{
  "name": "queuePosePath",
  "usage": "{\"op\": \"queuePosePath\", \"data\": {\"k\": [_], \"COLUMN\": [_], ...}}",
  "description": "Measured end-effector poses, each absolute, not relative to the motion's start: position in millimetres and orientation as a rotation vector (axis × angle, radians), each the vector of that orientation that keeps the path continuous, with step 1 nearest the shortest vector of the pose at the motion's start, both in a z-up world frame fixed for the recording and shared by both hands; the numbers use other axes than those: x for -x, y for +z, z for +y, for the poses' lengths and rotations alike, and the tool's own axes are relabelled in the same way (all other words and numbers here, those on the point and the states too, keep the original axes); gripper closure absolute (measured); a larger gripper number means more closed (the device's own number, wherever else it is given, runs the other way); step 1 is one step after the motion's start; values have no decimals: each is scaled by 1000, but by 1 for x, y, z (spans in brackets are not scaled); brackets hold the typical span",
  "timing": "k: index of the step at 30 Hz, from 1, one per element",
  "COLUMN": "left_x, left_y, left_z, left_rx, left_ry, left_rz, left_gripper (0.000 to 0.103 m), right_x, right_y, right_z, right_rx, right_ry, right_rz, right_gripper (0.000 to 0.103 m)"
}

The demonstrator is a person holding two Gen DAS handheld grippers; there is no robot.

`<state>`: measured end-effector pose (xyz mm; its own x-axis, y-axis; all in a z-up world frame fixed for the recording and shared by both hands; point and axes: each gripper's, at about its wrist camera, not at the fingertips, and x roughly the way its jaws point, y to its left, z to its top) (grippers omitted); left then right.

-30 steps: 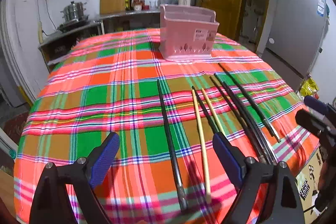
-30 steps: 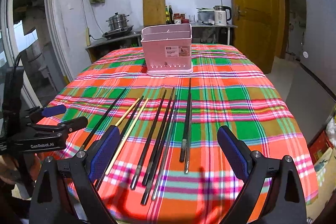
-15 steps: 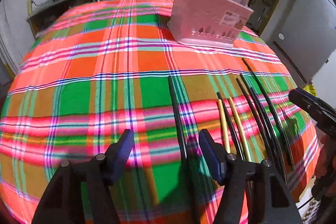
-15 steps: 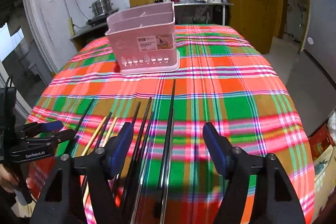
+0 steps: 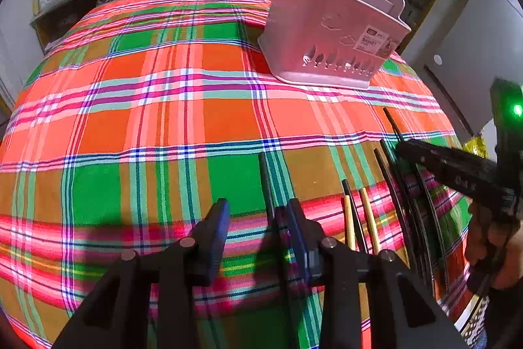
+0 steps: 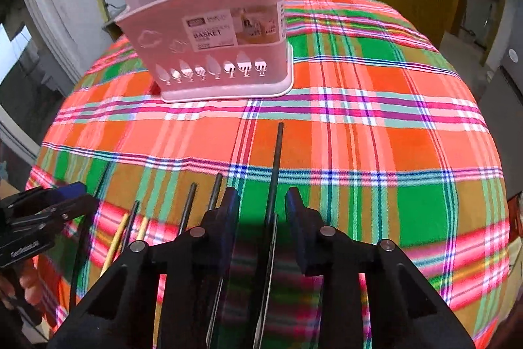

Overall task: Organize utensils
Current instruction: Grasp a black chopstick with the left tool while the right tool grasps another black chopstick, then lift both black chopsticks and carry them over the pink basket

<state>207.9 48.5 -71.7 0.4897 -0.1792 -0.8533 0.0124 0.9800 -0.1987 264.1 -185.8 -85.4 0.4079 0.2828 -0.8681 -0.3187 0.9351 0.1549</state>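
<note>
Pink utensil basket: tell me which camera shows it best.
The right wrist view: the pink utensil basket faces it, with the label and cut-outs readable. The left wrist view shows it obliquely from one corner, label small and foreshortened.

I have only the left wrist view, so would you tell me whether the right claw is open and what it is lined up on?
Observer: The right claw is open and straddles one long black chopstick, with a jaw on either side of it.
Operator: Thank you. Where does that chopstick point?
Observer: Its far tip points toward the pink basket and stops short of it, with bare tablecloth between.
Operator: Are there chopsticks on its far side?
Observer: None show to its right. The others, including two pale chopsticks, lie to its left.
</note>
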Motion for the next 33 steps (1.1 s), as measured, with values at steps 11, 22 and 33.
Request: {"op": "queuePosePath", "data": {"k": [11,22,33], "left_x": [-216,-224,-217], "left_y": [-71,-66,4], "left_z": [26,32,35], "left_rx": [-7,55,94], "left_ry": [-81,-72,-132], "left_rz": [1088,1107,970], "left_gripper": [79,98,99], "right_x": [-281,-282,-274], "right_y": [-86,-77,-9], "right_z": [-176,-181,-187], "right_rx": [94,40,6], "right_ry": [347,381,431], "right_rz": [1142,1130,989], "right_gripper": [91,98,98]}}
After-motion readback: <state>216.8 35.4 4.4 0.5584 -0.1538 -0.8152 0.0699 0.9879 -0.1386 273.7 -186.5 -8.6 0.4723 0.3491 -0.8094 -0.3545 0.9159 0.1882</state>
